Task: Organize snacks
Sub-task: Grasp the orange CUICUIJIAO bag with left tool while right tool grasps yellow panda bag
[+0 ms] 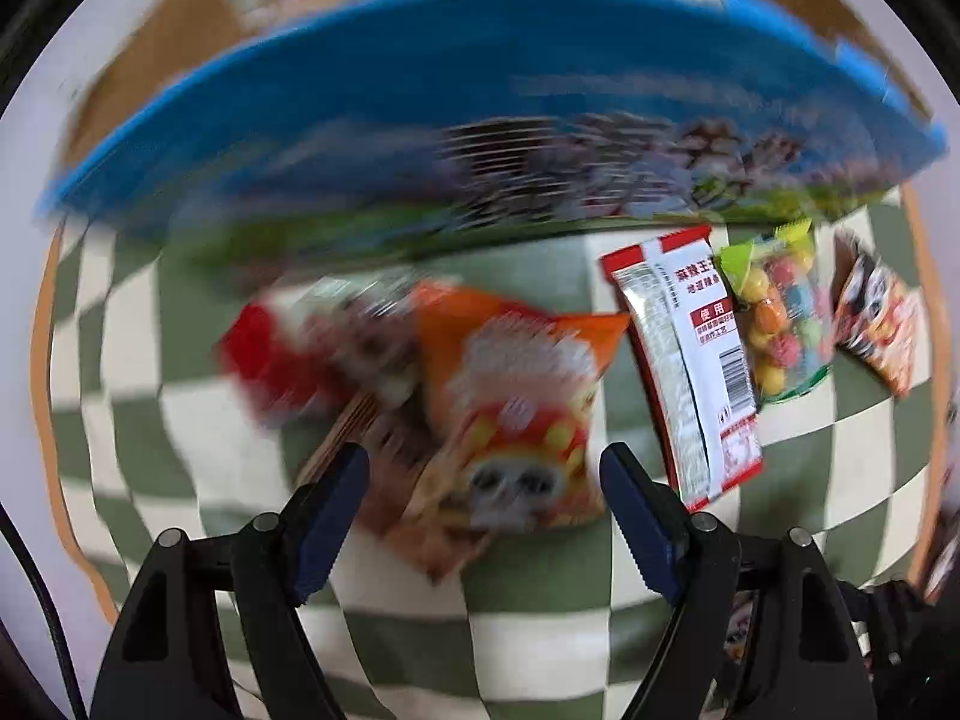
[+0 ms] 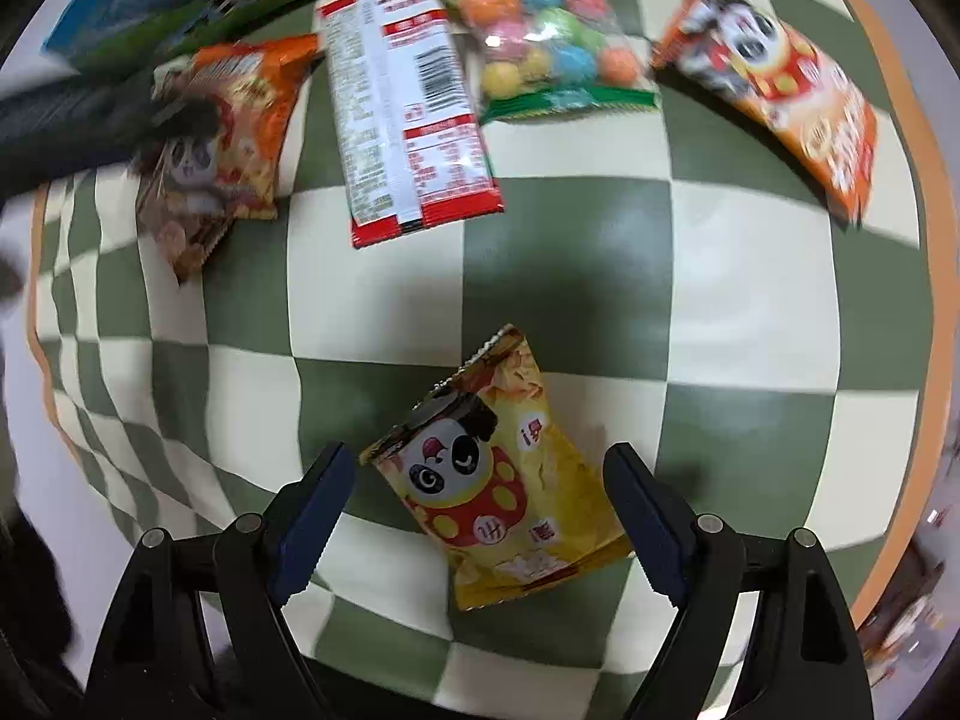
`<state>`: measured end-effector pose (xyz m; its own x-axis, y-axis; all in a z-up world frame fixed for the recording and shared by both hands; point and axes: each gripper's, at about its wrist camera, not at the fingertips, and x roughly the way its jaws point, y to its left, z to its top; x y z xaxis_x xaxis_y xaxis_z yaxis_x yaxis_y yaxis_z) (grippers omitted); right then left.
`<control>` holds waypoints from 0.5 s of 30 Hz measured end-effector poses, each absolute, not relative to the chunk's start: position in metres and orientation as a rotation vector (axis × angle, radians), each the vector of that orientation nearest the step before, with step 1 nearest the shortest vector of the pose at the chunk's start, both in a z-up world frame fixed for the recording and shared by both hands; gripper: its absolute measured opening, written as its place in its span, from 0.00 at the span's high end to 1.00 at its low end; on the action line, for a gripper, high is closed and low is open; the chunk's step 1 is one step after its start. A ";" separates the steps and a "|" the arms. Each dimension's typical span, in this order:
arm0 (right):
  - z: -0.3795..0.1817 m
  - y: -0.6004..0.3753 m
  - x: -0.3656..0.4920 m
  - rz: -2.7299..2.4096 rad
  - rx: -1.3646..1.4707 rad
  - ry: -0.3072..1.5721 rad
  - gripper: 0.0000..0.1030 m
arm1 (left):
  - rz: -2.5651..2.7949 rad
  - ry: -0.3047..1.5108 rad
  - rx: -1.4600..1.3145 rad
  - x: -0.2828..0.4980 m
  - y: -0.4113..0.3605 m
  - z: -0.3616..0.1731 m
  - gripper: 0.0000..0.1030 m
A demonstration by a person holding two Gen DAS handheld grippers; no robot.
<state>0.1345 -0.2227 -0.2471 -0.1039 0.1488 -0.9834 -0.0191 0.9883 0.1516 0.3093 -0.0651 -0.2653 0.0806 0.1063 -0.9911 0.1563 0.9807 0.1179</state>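
Above the checkered counter (image 2: 570, 252) both hand-held grippers point straight down — the right hand-held gripper (image 2: 480, 492) spread wide around a yellow snack bag (image 2: 510, 498), not squeezing it; the left hand-held gripper (image 1: 483, 480) spread wide over an orange snack bag (image 1: 516, 396).

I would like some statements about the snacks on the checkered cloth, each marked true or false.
1. The right claw is open over the yellow panda snack bag. True.
2. The candy ball bag lies beside the red-and-white packet. True.
3. The cloth is plain blue. False: green and cream checks.
4. The left claw grips the candy ball bag. False: it is open, pads touching nothing.
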 end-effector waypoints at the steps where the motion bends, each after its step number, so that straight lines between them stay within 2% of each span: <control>1: -0.247 -0.219 0.134 0.156 0.051 1.666 0.15 | -0.049 1.501 0.244 0.313 -0.070 -0.271 0.24; 2: -0.249 -0.216 0.136 0.170 0.017 1.667 0.15 | -0.059 1.514 0.302 0.317 -0.080 -0.281 0.24; 3: -0.252 -0.209 0.136 0.182 -0.020 1.671 0.15 | -0.065 1.512 0.336 0.318 -0.085 -0.287 0.28; 4: -0.254 -0.203 0.135 0.193 -0.073 1.675 0.15 | -0.070 1.505 0.351 0.320 -0.088 -0.289 0.43; 6: -0.258 -0.196 0.134 0.215 -0.154 1.684 0.15 | -0.069 1.487 0.354 0.316 -0.091 -0.291 0.52; 10: -0.265 -0.191 0.131 0.205 -0.163 1.694 0.20 | -0.059 1.494 0.293 0.295 -0.079 -0.289 0.54; 11: -0.265 -0.197 0.131 0.179 -0.112 1.695 0.21 | -0.048 1.501 0.269 0.287 -0.074 -0.287 0.54; 12: -0.266 -0.203 0.135 0.158 -0.069 1.693 0.26 | -0.042 1.505 0.252 0.281 -0.071 -0.286 0.54; 15: -0.261 -0.232 0.143 0.072 0.105 1.692 0.28 | -0.025 1.537 0.182 0.253 -0.057 -0.284 0.54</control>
